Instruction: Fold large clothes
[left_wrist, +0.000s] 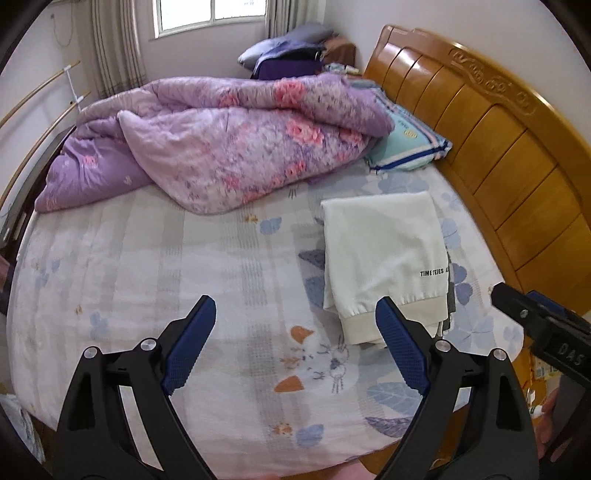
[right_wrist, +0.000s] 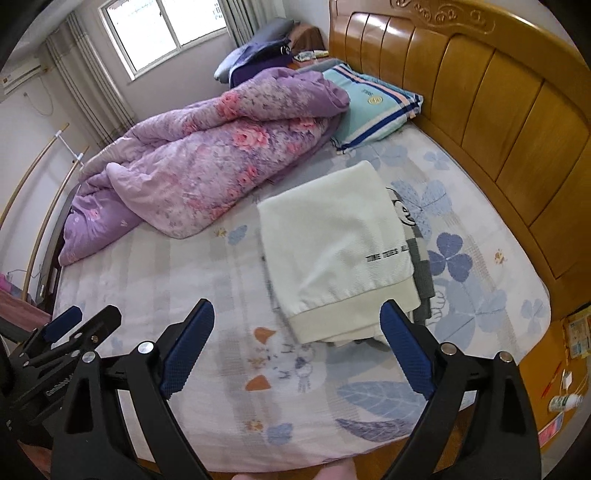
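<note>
The left gripper (left_wrist: 295, 325) and the right gripper (right_wrist: 297, 328) are both being held spread wide above the bed (left_wrist: 147, 266), with nothing being gripped. A folded white garment (left_wrist: 384, 251) is being kept on the patterned sheet beside the wooden headboard (left_wrist: 498, 155), over a grey piece (right_wrist: 424, 269). A purple quilt (left_wrist: 229, 147) is being left bunched behind it.

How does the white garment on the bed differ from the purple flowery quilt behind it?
The white garment is folded flat into a neat rectangle; the purple quilt lies bunched in a loose heap. The garment is plain, with a line of black lettering and a ribbed hem; the quilt is covered in pink flowers. The garment rests on top of other folded clothes, while the quilt is far bigger and lies partly over a striped pillow. Both lie on the bed sheet, untouched by either gripper.
</note>
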